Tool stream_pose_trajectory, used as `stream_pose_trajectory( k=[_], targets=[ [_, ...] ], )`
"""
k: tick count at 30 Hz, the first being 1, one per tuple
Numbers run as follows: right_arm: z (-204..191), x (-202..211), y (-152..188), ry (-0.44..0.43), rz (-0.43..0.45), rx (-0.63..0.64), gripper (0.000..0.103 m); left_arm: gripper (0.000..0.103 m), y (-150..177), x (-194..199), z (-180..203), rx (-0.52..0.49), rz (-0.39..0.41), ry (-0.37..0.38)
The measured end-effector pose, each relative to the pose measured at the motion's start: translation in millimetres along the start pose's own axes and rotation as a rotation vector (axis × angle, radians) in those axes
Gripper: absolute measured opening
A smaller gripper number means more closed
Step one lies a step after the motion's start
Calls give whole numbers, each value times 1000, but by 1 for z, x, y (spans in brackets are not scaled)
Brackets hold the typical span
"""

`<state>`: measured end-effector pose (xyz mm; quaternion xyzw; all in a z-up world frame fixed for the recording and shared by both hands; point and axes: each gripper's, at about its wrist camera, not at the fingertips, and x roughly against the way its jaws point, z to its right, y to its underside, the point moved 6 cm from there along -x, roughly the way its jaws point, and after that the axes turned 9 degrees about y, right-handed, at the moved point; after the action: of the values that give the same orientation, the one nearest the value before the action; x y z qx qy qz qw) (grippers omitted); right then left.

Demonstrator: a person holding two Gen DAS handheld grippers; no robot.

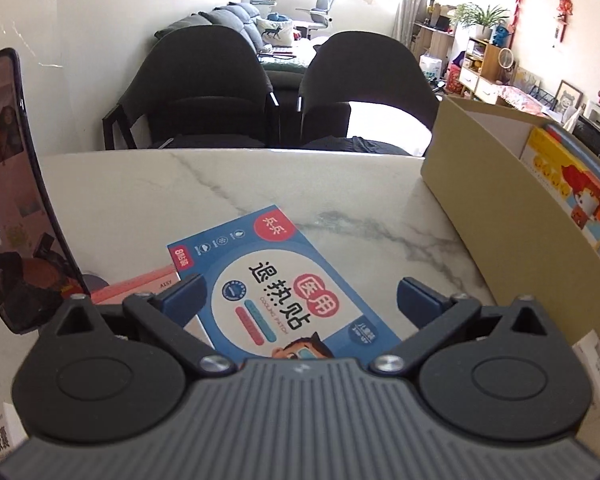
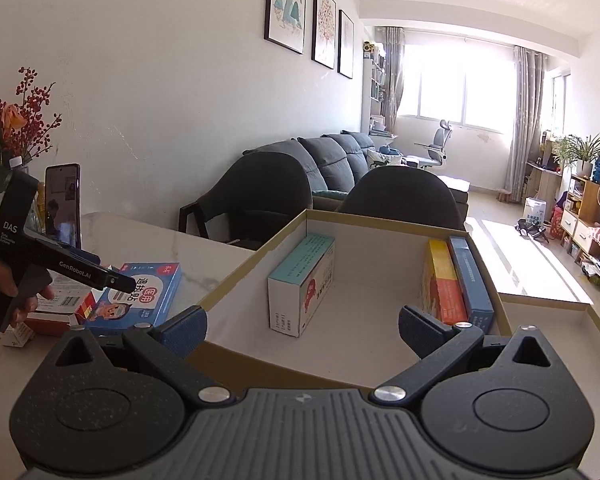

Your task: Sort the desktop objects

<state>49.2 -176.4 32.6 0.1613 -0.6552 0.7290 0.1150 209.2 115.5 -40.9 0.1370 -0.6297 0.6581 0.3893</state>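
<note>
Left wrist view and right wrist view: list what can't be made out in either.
- Blue cooling-patch box: near end hidden by the left gripper in the left wrist view.
- Red box: mostly covered by the blue box.
- Cardboard tray: near interior hidden by the right gripper.
- Teal carton: print too small.

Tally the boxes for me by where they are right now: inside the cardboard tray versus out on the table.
In the cardboard tray: 3 (teal-and-white box, yellow-orange box, blue box)
On the marble table: at least 3 (blue cooling-patch box, red-and-white box, small white box)
Total: at least 6; the left gripper hides part of the pile.
</note>
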Motion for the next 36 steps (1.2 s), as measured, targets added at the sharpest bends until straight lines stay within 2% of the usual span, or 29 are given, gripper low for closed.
stream_pose_trajectory(
  k=[6, 10, 12, 16, 19, 25, 29, 36],
  targets=[
    [-7, -5, -3, -50, 5, -20, 102, 103, -21, -38, -28, 133, -91, -131],
    [-4, -8, -1, -46, -6, -48, 102, 103, -30, -56, -47, 221, -177, -202],
    [-3, -9, 0, -43, -11, -52, 102, 103, -33, -63, -55, 265, -210, -214],
    [-2, -10, 2, -49, -12, -57, 102, 103, -33, -72, -61, 332, -243, -188],
    [-1, -10, 3, -51, -13, -61, 102, 103, -34, -72, -56, 326, -231, -168],
    [-1, -13, 4, -56, -19, -66, 102, 103, -34, -79, -32, 226, -245, -100],
    [-2, -11, 3, -64, -18, -79, 102, 103, -35, -82, -20, 182, -250, -104],
    [-3, -6, 1, -65, -10, -71, 102, 103, -30, -78, -12, 166, -320, -124]
  ],
)
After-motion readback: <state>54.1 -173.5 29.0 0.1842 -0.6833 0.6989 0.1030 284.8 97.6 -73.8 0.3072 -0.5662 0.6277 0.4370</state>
